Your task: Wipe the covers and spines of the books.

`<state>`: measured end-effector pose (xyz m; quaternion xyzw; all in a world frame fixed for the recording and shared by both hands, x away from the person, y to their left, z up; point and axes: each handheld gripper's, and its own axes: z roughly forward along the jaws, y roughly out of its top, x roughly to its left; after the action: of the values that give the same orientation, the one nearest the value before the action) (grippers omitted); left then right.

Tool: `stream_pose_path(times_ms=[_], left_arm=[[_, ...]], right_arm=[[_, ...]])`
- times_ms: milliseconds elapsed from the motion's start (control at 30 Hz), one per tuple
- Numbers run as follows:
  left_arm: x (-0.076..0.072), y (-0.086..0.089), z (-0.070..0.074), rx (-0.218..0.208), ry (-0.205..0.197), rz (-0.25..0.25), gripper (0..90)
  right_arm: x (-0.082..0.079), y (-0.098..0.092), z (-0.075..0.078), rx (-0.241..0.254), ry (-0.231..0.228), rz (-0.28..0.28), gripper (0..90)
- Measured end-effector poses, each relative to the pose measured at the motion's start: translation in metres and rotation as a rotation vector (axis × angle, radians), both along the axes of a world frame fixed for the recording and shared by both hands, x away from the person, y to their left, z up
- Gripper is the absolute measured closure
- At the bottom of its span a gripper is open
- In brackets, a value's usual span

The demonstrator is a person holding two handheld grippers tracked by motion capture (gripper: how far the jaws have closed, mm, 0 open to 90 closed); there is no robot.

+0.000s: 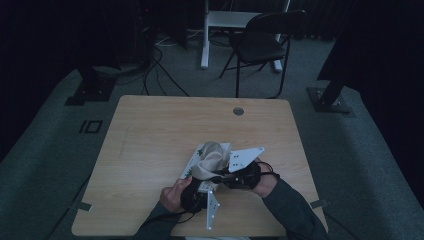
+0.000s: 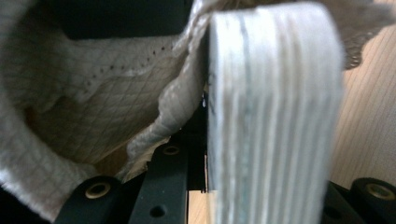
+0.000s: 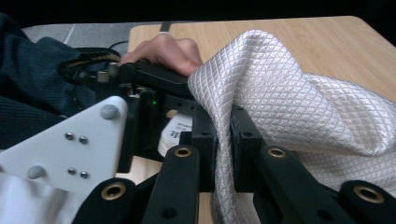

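right gripper view, right gripper [image 3: 223, 154] jaws pinching quilted diamond-weave white cloth [image 3: 299, 102], left gripper [image 2: 205, 140] jaws clamping its edge

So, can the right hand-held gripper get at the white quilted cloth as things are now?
Yes, it seems so: the right hand-held gripper is already shut on a fold of the white quilted cloth, with nothing between them.
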<state>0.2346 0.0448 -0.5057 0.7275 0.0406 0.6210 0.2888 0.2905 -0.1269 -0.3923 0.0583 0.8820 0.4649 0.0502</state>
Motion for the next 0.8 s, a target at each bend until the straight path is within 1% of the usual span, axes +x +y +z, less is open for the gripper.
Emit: stream_pose_path(times_ms=[133,167,267,400,433,533,567,733,800], left_arm=[[0.000,0.000,0.000,0.000,0.000,-0.002,77.1],[0.000,-0.001,-0.001,-0.013,-0.002,-0.007,77.2],[0.000,-0.001,-0.001,-0.013,-0.005,-0.006,77.2],[-0.001,-0.002,0.000,-0.002,-0.012,-0.008,77.2],[-0.001,-0.002,0.000,0.000,-0.012,-0.007,77.2],[-0.002,-0.002,0.000,0.012,-0.014,0.001,77.2],[-0.003,-0.002,0.000,0.024,-0.017,0.005,77.2],[-0.003,-0.002,0.000,0.022,-0.016,0.004,77.1],[-0.003,-0.003,-0.001,0.009,-0.014,-0.003,77.2]], right_arm=[[-0.001,0.001,-0.001,0.001,0.007,0.016,82.8],[-0.001,0.002,-0.001,0.005,0.010,0.023,82.8],[-0.001,0.001,-0.002,0.006,0.011,0.022,82.7],[0.002,0.000,-0.002,0.001,0.007,0.003,82.7],[0.003,-0.001,-0.002,-0.004,0.002,-0.009,82.7],[0.004,-0.001,-0.003,-0.007,-0.004,-0.019,82.7],[0.005,-0.002,-0.003,-0.012,-0.009,-0.030,82.8],[0.011,-0.004,-0.003,-0.013,-0.008,-0.051,82.8],[0.016,-0.006,-0.003,-0.012,-0.001,-0.068,82.8]])
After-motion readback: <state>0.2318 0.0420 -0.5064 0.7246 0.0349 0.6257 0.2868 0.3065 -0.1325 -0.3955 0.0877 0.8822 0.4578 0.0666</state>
